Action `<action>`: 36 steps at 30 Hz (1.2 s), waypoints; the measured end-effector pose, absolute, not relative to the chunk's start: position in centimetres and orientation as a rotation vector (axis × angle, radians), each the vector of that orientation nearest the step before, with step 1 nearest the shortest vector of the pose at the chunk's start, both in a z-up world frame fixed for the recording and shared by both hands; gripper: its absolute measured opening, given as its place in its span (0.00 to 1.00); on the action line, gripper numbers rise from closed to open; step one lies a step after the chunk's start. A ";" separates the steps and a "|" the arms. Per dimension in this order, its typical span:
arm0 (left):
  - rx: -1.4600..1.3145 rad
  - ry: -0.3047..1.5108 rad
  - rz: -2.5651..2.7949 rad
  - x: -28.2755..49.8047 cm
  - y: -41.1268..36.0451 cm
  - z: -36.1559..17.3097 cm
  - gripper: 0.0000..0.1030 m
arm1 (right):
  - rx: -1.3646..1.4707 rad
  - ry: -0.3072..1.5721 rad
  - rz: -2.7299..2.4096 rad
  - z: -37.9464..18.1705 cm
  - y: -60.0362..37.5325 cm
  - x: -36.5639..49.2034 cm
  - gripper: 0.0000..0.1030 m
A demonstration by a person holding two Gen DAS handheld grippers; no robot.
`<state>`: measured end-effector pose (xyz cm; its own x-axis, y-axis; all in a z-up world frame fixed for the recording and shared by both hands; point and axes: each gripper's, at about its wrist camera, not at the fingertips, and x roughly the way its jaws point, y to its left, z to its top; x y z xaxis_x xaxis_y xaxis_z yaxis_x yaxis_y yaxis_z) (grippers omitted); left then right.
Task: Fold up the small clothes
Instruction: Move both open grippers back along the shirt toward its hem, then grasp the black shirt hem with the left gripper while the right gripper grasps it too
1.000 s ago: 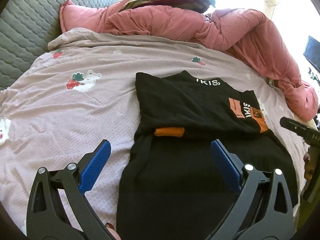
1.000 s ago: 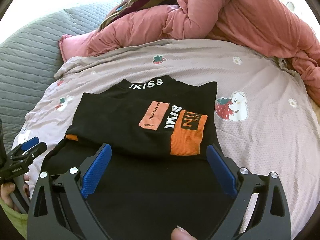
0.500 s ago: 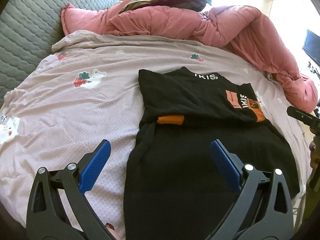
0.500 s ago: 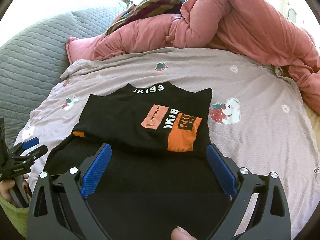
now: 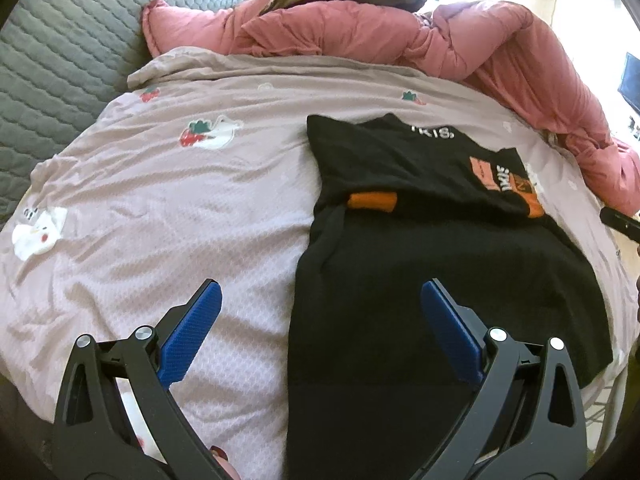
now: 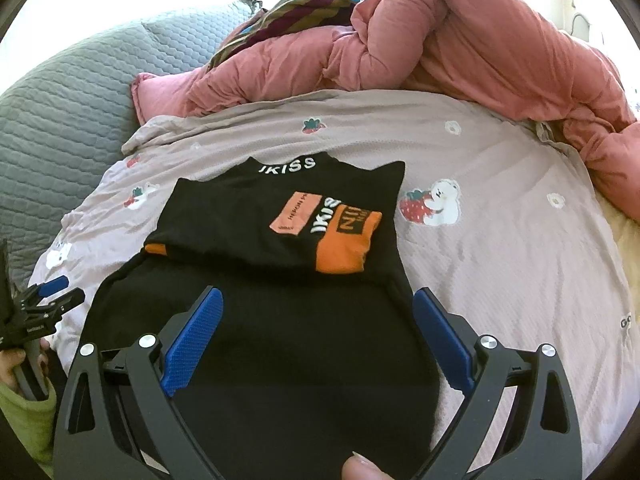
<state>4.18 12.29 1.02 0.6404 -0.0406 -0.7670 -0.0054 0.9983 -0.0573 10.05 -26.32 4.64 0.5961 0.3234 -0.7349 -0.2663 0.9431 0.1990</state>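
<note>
- The black shirt [image 6: 280, 300] lies flat on the bed sheet [image 6: 500, 280], filling the centre and lower middle of the right wrist frame; in the left wrist frame it sits right of centre.
- Its sleeves are folded across the chest: an orange cuff [image 5: 372, 201] shows at the left of the fold and an orange printed panel [image 6: 346, 244] at the right.
- The left tool [image 5: 320, 320] hangs at the lower centre with its jaws spread wide, gripping nothing; one blue pad is over the sheet, the other over the shirt.
- The right tool [image 6: 316, 324] sits low in its frame, jaws wide and empty, over the shirt's lower half.
- A pink quilt [image 6: 460, 40] is heaped along the top of both frames.
- A grey padded headboard [image 5: 60, 40] fills the upper left.
</note>
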 end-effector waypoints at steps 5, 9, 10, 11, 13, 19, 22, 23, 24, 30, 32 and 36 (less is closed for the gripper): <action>-0.067 0.920 -0.021 3.1 12.9 -0.2 0.91 | 0.078 0.867 0.340 4.6 -27.2 9.3 0.92; -0.114 0.954 -0.072 2.3 13.5 -1.1 0.91 | 0.077 0.873 0.338 4.5 -27.8 8.8 0.92; -0.121 0.963 -0.075 2.2 13.7 -1.3 0.91 | 0.075 0.875 0.336 4.4 -27.9 8.6 0.92; -0.127 0.968 -0.076 2.1 13.7 -1.4 0.91 | 0.074 0.876 0.336 4.4 -28.0 8.5 0.92; -0.144 0.976 -0.087 1.8 13.9 -1.7 0.90 | 0.073 0.881 0.337 4.2 -28.2 8.2 0.92; -0.192 0.997 -0.131 1.0 14.3 -2.1 0.72 | 0.088 0.905 0.344 3.6 -28.7 7.6 0.92; -0.195 1.004 -0.140 0.6 14.3 -2.3 0.63 | 0.079 0.912 0.347 3.4 -28.7 7.3 0.92; -0.192 1.007 -0.144 0.5 14.3 -2.4 0.59 | 0.078 0.915 0.346 3.3 -28.7 7.2 0.92; -0.189 1.009 -0.149 0.3 14.2 -2.4 0.55 | 0.077 0.918 0.345 3.3 -28.8 7.1 0.92; -0.183 1.011 -0.186 -0.4 13.7 -2.6 0.33 | 0.072 0.937 0.335 2.8 -29.8 6.4 0.92; -0.181 1.015 -0.189 -0.5 13.6 -2.6 0.33 | 0.066 0.947 0.332 2.5 -30.3 6.0 0.92; -0.181 1.043 -0.179 -0.5 13.5 -3.2 0.34 | 0.068 0.974 0.330 1.7 -31.2 5.2 0.92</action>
<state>-0.50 13.51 -3.24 0.4918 -0.2324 -0.8391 0.0611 0.9705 -0.2330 5.17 -31.16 1.68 0.5162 0.3049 -0.8004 -0.2442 0.9481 0.2038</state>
